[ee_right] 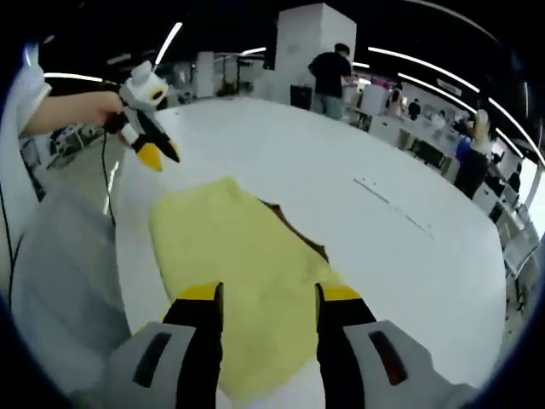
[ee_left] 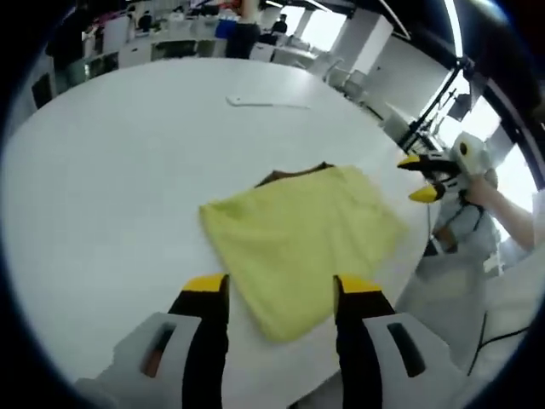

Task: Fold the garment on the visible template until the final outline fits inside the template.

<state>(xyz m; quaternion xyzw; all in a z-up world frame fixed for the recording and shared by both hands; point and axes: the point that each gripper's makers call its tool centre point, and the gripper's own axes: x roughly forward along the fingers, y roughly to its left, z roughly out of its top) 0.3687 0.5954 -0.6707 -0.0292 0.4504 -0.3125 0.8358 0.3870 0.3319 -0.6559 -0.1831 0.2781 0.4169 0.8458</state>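
Observation:
A yellow garment lies folded into a rough rectangle on the white table, near its edge. A dark brown template peeks out along the garment's far side. My left gripper hovers open over the near end of the cloth, nothing between its yellow-tipped jaws. My right gripper, held by a hand, hangs open in the air off the garment's right corner. In the right gripper view the garment runs under my open right gripper; the template edge shows beside it, and the left gripper floats at upper left.
The round white table stretches far beyond the cloth. A thin white strip lies on it further back, also the strip. The table edge runs close by the garment. A person and desks stand in the background.

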